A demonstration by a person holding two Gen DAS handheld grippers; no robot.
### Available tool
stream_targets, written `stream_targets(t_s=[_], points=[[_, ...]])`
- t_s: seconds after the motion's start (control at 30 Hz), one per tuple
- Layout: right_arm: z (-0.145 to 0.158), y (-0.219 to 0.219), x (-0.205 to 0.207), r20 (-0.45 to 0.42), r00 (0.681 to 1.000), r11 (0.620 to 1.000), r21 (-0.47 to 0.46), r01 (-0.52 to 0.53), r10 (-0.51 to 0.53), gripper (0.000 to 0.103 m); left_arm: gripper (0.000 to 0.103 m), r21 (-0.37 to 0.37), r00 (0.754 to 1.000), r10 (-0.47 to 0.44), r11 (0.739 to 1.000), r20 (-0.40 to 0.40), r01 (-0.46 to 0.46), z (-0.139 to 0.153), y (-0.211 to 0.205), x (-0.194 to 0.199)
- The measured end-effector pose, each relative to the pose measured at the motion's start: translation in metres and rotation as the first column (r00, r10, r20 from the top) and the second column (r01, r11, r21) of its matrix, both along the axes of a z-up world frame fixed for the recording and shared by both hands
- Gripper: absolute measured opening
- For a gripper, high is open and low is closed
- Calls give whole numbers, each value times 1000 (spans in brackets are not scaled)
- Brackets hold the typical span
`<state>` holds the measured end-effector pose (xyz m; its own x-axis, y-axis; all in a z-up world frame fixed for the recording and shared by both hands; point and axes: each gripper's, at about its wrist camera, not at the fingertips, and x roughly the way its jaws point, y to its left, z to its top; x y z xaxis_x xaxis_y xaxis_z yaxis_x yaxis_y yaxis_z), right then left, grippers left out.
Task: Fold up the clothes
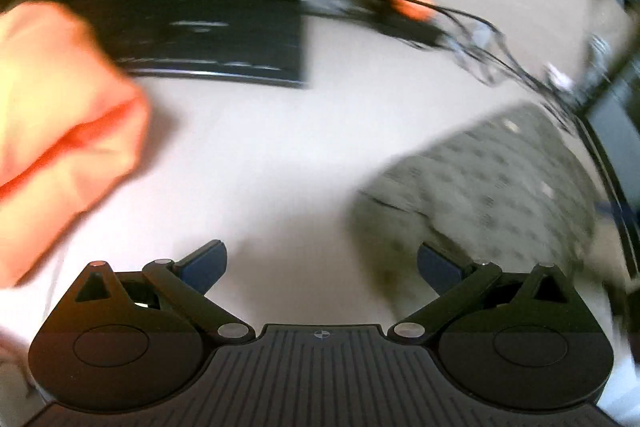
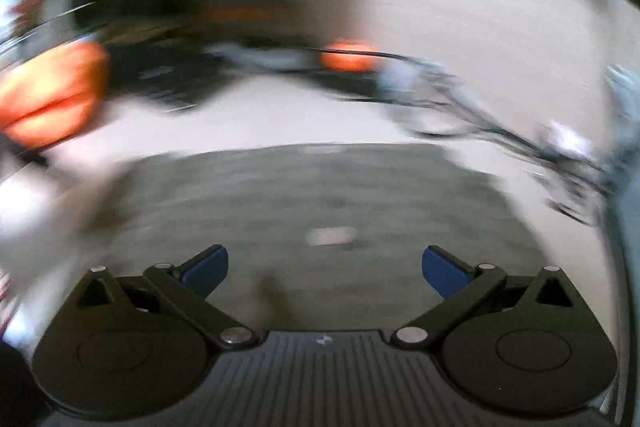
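The left gripper [image 1: 320, 263] hangs with its blue-tipped jaws spread wide and nothing between them, over bare white table [image 1: 280, 155]. The right gripper [image 2: 326, 267] is likewise spread wide and empty, poised above a grey garment [image 2: 320, 195] that lies flat on the same surface, its far edge running straight across the view; heavy blur hides any contact. From the left wrist view the grey garment [image 1: 500, 179] shows a small dotted pattern and sits to the right of the jaws, its near edge just beside the right finger. An orange cloth [image 1: 60, 131] lies bunched at the left, well apart from the grey piece, with open white surface between them. Farther back, a dark flat object [image 1: 208, 39] and tangled cables [image 1: 480, 43] line the table's far edge.
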<state>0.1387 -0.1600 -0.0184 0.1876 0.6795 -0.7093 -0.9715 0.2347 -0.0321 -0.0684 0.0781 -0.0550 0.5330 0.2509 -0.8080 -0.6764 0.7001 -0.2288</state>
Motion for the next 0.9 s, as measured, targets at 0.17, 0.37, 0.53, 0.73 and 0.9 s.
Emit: stream_targets(t_s=[0.17, 0.37, 0.53, 0.73, 0.9], points=[[-18, 21, -60, -12, 989, 986, -80, -145, 145, 103, 103, 2, 1000, -16, 1000, 5, 16, -5, -2, -1], [-34, 29, -74, -10, 995, 987, -125, -101, 100, 103, 103, 4, 995, -101, 995, 5, 101, -8, -10, 7], [-46, 29, -79, -20, 998, 988, -142, -63, 61, 103, 103, -1, 990, -134, 991, 31, 135, -9, -14, 12], [-42, 23, -86, 6, 996, 987, -133, -93, 94, 103, 103, -102, 980, -160, 980, 117, 172, -16, -17, 9], [-42, 24, -86, -5, 992, 985, -120, -123, 124, 103, 103, -144, 976, -155, 974, 151, 177, -20, -22, 4]])
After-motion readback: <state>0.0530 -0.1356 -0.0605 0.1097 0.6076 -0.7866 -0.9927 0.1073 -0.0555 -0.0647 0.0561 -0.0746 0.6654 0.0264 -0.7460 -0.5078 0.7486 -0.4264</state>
